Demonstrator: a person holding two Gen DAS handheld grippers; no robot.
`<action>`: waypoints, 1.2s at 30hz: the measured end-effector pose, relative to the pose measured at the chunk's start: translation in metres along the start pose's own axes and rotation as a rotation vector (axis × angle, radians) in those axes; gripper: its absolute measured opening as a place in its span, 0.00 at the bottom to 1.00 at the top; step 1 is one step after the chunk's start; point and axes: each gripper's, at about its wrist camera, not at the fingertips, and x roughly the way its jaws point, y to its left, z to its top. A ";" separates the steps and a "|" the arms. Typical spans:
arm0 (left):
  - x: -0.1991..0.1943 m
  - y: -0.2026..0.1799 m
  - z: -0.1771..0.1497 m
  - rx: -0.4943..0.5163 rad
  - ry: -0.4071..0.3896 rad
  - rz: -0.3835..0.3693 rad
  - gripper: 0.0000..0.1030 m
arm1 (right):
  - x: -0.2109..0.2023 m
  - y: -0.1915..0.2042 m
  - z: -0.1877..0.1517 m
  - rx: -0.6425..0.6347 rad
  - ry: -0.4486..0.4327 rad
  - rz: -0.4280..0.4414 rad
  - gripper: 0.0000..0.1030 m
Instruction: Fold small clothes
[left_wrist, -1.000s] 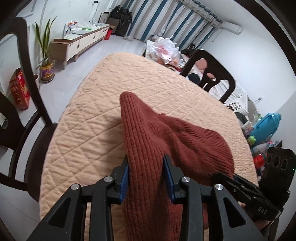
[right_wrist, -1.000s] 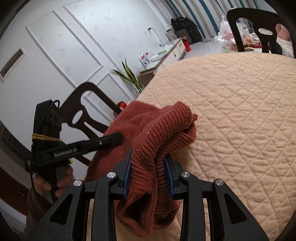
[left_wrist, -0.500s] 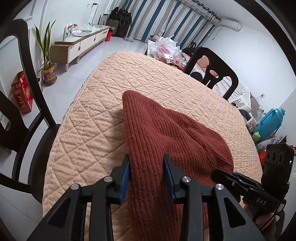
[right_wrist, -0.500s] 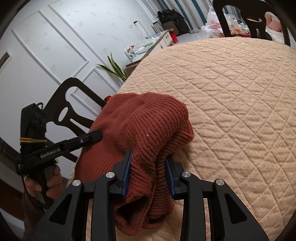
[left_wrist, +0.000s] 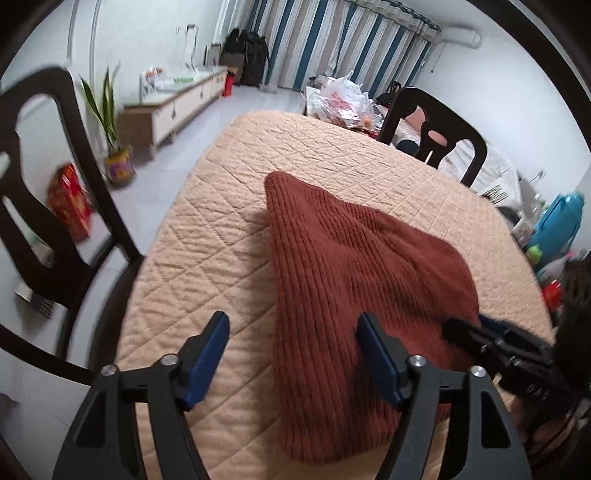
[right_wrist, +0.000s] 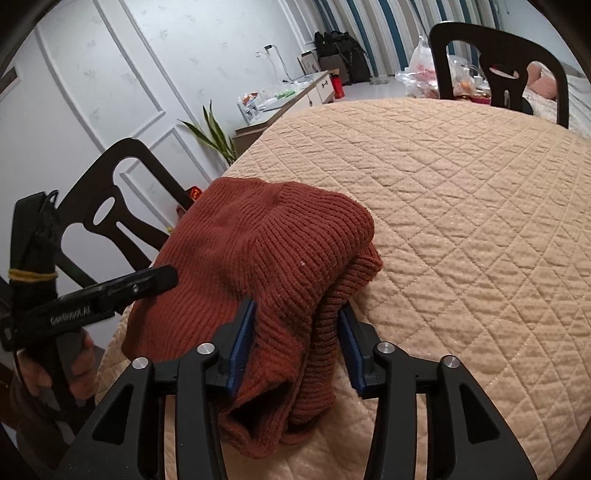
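Now knit garment (left_wrist: 354, 280) btwn open left gripper (left_wrist: 291, 354) jaws.

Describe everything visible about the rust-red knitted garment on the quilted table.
The rust-red ribbed knit garment looks soft and thick. It lies folded over itself on the peach quilted table cover, one corner pointing away, with layered edges showing at the near end. The left gripper and right gripper have just been opening; their blue pads flank the fabric without squeezing it.

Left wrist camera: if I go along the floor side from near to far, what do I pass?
Dark wooden chair → red cardboard box → green potted plant → long white low cabinet → black bags by the striped curtains.
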 end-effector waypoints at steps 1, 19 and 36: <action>-0.006 -0.004 -0.003 0.026 -0.019 0.016 0.76 | -0.004 0.001 -0.002 -0.007 -0.010 -0.008 0.49; -0.037 -0.027 -0.084 0.098 -0.051 0.179 0.90 | -0.048 0.031 -0.080 -0.114 -0.014 -0.225 0.60; -0.025 -0.038 -0.106 0.125 -0.012 0.199 0.94 | -0.044 0.035 -0.106 -0.135 0.038 -0.298 0.64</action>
